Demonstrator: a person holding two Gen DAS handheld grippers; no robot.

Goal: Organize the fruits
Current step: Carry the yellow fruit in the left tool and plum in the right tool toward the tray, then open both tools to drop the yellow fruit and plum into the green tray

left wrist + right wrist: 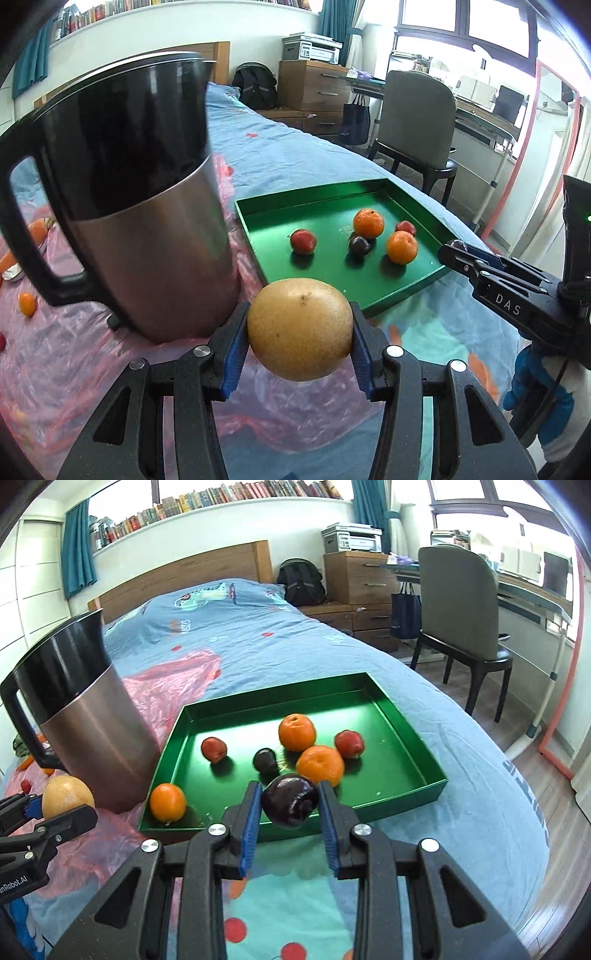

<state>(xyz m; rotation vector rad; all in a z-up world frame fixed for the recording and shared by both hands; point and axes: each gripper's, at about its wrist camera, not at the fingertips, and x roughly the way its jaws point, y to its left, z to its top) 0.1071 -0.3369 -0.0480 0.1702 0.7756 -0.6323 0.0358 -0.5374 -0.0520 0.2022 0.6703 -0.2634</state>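
My left gripper (pixel 300 328) is shut on a big yellow-brown pear (pixel 300 328), held above the pink plastic sheet beside the kettle. The same pear (pixel 67 796) shows at the far left of the right wrist view. My right gripper (pixel 290 805) is shut on a dark purple plum (pixel 290 805), just over the near edge of the green tray (pixel 406 775). In the tray lie oranges (pixel 296 732), red fruits (pixel 213 748) and a dark plum (pixel 265 760). The right gripper (pixel 458 254) reaches in from the right in the left wrist view, above the green tray (pixel 266 221).
A tall steel and black kettle (pixel 147 206) stands just left of the tray on the bed. Small orange fruits (pixel 27 303) lie on the pink plastic sheet (pixel 74 350) further left. A chair (pixel 461 620) and desk stand beyond the bed's right edge.
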